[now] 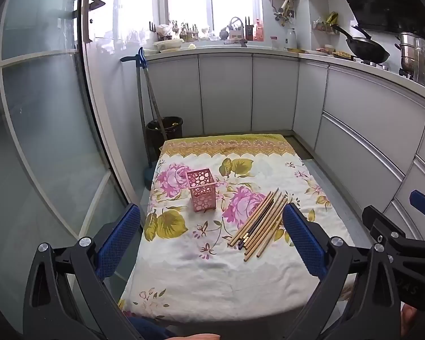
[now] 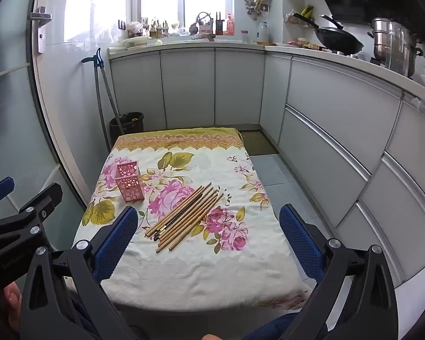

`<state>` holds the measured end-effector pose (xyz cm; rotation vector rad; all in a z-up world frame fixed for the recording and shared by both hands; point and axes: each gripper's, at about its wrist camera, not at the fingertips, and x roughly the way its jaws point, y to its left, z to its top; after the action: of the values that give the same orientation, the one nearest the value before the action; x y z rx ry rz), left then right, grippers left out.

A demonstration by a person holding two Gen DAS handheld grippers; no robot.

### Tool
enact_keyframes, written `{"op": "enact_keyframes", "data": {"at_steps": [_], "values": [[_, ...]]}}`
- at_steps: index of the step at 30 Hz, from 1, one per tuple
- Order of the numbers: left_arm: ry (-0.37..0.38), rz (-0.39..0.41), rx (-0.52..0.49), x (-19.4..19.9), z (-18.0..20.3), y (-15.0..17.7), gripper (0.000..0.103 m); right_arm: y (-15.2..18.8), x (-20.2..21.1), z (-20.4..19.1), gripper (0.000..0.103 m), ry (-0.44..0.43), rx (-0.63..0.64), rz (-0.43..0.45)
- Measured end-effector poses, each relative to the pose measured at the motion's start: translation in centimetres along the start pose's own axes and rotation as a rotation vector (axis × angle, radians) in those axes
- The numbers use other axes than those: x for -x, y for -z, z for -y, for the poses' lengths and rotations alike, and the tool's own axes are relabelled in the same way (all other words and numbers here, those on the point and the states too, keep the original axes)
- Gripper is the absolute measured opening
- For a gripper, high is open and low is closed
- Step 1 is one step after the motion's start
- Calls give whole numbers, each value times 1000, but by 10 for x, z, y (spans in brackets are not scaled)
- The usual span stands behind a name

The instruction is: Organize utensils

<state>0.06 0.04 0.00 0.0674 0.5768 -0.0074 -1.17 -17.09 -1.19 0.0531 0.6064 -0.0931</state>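
Chopsticks [image 1: 259,221] lie untouched; left gripper [image 1: 212,235] and right gripper [image 2: 208,233] gape wide, empty.

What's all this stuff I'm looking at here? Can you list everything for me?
chopsticks: a loose bundle of about ten, mostly tan wood with at least one dark, lying flat on the cloth, right of the holder
holder: one, pink with round holes, upright on the cloth, apparently empty
tablecloth: one, white with pink roses and a yellow border, covering the table
bin: one, black, on the floor beyond the table
wok: one, black, on the counter at right
steel pot: one, silver, counter, far right
cabinets: grey doors under the counter
left gripper: black with blue pads, open, empty
right gripper: same, open, empty
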Motion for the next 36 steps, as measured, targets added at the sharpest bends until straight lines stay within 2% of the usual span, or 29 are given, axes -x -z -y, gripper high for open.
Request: {"op": "enact_keyframes", "data": {"at_steps": [36], "values": [[2, 4, -2, -3, 0, 5, 96, 0, 0, 2, 97, 2, -2, -12]]}}
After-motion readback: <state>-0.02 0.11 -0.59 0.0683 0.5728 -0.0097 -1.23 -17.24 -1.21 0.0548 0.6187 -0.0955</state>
